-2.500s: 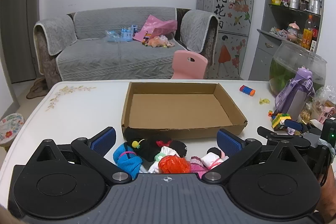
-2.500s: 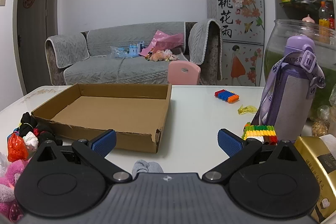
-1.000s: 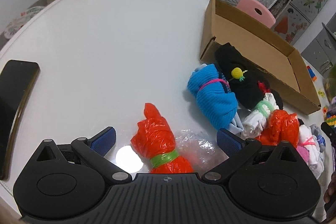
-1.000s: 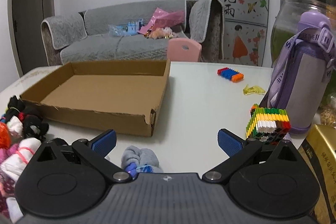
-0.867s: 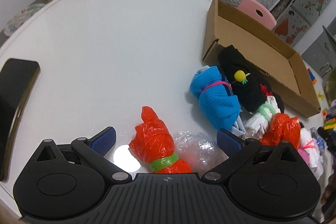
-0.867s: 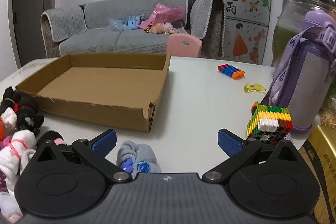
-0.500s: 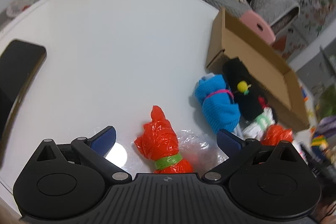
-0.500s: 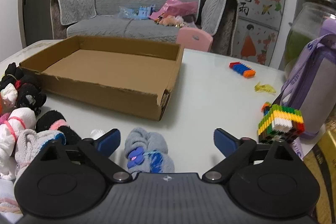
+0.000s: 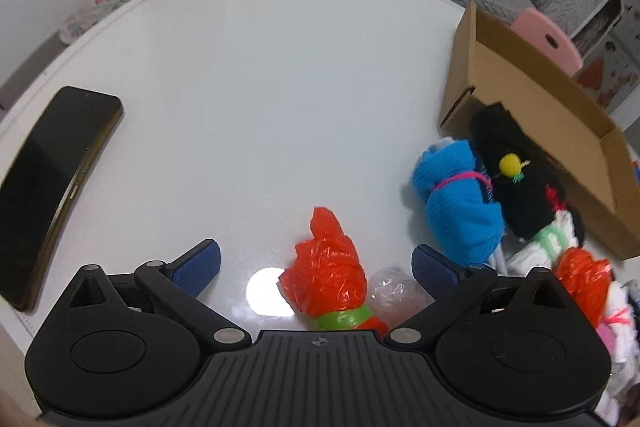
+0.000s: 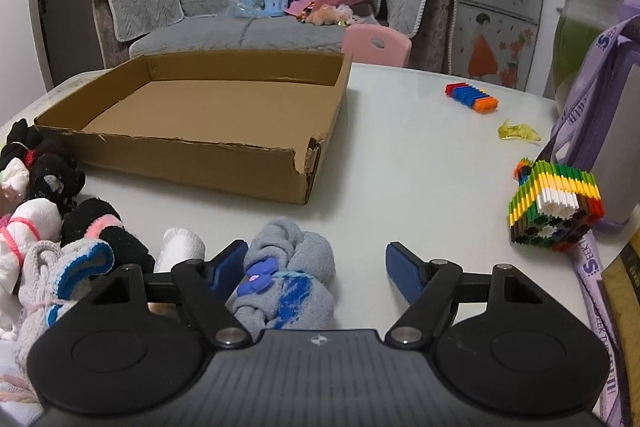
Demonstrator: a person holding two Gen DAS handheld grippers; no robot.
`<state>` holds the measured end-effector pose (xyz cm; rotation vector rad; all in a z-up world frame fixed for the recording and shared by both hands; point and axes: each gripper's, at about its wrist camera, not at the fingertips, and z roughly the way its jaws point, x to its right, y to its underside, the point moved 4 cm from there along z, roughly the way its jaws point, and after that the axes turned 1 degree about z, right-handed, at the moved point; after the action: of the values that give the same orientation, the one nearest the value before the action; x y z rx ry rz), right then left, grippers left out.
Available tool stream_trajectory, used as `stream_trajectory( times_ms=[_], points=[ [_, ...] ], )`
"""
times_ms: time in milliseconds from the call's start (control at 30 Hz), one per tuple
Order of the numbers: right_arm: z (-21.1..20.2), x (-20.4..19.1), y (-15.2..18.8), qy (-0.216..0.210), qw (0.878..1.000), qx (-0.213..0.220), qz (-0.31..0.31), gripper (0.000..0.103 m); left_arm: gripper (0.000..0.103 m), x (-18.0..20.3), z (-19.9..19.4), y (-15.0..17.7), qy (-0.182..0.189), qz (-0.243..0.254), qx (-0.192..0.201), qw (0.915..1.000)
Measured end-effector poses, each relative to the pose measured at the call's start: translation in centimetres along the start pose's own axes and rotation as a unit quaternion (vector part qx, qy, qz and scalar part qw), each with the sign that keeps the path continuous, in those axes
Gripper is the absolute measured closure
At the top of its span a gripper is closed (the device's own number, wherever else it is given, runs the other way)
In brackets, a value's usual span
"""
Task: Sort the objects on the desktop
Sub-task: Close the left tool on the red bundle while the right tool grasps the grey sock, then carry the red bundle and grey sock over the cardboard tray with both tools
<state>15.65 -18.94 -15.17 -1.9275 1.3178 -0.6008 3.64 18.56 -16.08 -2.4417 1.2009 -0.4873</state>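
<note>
My left gripper (image 9: 316,263) is open around an orange plastic bundle (image 9: 328,275) tied with a green band, lying on the white table (image 9: 260,75). A blue sock roll (image 9: 456,207), a black sock roll (image 9: 516,183) and another orange bundle (image 9: 580,279) lie to its right, by the empty cardboard tray (image 9: 532,99). My right gripper (image 10: 316,267) is open, partly closed around a grey sock roll (image 10: 288,279); its left finger is next to the sock. More sock rolls (image 10: 60,227) lie left of it. The tray (image 10: 192,155) stands beyond.
A black phone (image 9: 44,183) lies at the table's left edge. In the right wrist view a multicoloured block toy (image 10: 556,211), a purple bottle (image 10: 616,147), a striped block (image 10: 472,97) and a yellow scrap (image 10: 518,131) are on the right.
The left gripper swung from facing the tray down to the orange bundle on the left. The right gripper moved forward over the grey sock roll and its jaws narrowed.
</note>
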Motion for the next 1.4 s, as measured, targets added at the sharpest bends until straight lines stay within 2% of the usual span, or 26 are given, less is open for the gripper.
stream_trajectory(
  times_ms=[100,200,267,333,400,467,633,767,1167,1400],
  points=[
    [-0.2,0.0,0.1,-0.005,1.000,-0.002,0.001,0.032,0.004,0.8,0.1,0.5,-0.032,0.005,0.006,0.9994],
    [-0.3,-0.1,0.0,-0.008,1.000,-0.001,0.001,0.041,0.014,1.9,-0.1,1.1,-0.077,0.028,0.011,0.9966],
    [-0.4,-0.1,0.0,-0.010,1.000,-0.002,0.001,0.045,0.028,2.5,-0.6,1.4,-0.070,0.036,0.014,0.9968],
    [-0.4,0.0,-0.1,-0.011,1.000,-0.001,0.002,0.052,0.054,3.1,-0.9,1.6,-0.064,0.042,0.012,0.9969],
    [-0.5,0.1,-0.1,-0.011,1.000,-0.001,0.004,0.060,0.062,3.7,-1.0,1.7,-0.061,0.047,0.007,0.9970],
    [-0.5,0.2,-0.2,-0.015,1.000,-0.001,0.006,0.064,0.064,3.8,-1.0,2.0,-0.057,0.049,0.006,0.9972],
    [-0.7,0.2,-0.2,-0.024,1.000,-0.001,0.012,0.068,0.070,3.7,-0.9,1.9,-0.048,0.051,0.005,0.9975],
    [-0.8,0.9,-0.3,-0.043,0.998,-0.002,0.042,0.069,0.071,3.4,-1.1,1.0,-0.035,0.046,0.003,0.9983],
    [-3.6,2.5,-0.4,-0.076,0.991,0.033,0.100,0.069,0.071,3.1,-3.7,-1.1,-0.018,0.088,0.068,0.9936],
    [-6.3,3.4,-2.0,-0.095,0.984,0.080,0.125,0.069,0.071,4.0,-6.3,-3.7,-0.007,0.125,0.123,0.9844]
  ],
)
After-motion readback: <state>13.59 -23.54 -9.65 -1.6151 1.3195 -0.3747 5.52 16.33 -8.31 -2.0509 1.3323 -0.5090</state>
